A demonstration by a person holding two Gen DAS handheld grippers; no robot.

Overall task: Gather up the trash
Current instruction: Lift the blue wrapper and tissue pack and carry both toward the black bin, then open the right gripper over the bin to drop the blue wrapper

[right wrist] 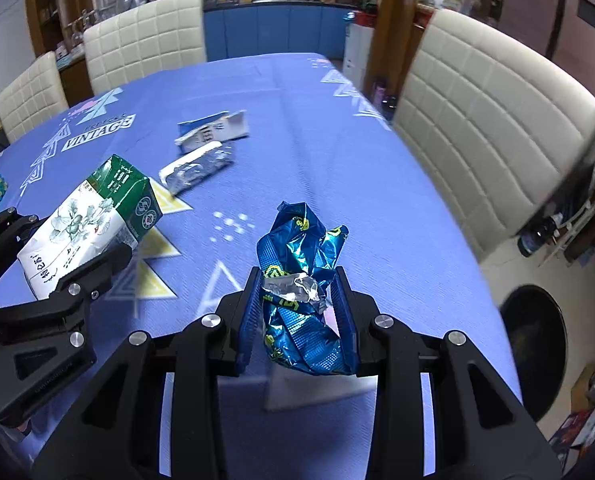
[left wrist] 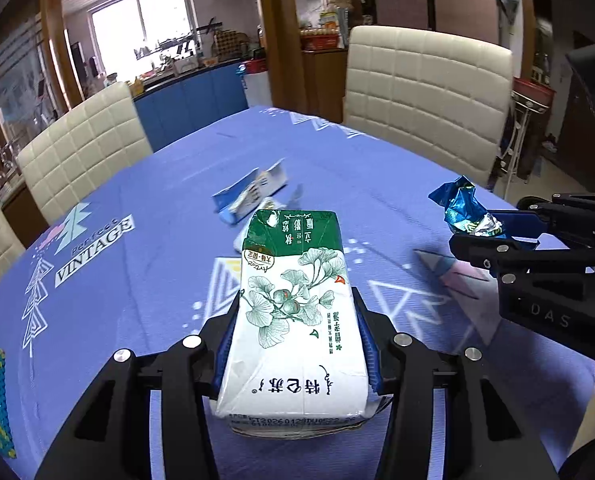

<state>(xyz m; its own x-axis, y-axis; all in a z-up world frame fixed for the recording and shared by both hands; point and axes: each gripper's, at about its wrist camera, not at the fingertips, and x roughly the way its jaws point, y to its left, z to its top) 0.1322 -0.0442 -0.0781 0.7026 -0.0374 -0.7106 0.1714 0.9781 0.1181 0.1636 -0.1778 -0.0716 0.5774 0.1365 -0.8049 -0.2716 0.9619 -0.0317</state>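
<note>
The left claw (left wrist: 297, 336) is clamped on a green-and-white carton (left wrist: 293, 312), pads on its long sides, holding it above the blue table (left wrist: 137, 280). The carton looks light, stiff and likely empty; squeezing its flat faces could dent it, so a hold near the edges seems best. Beyond lie two flattened cartons (right wrist: 205, 148). The right claw (right wrist: 297, 312) pinches a crumpled blue wrapper (right wrist: 301, 276) off the table; thin, slick foil, best gripped at its bunched middle.
</note>
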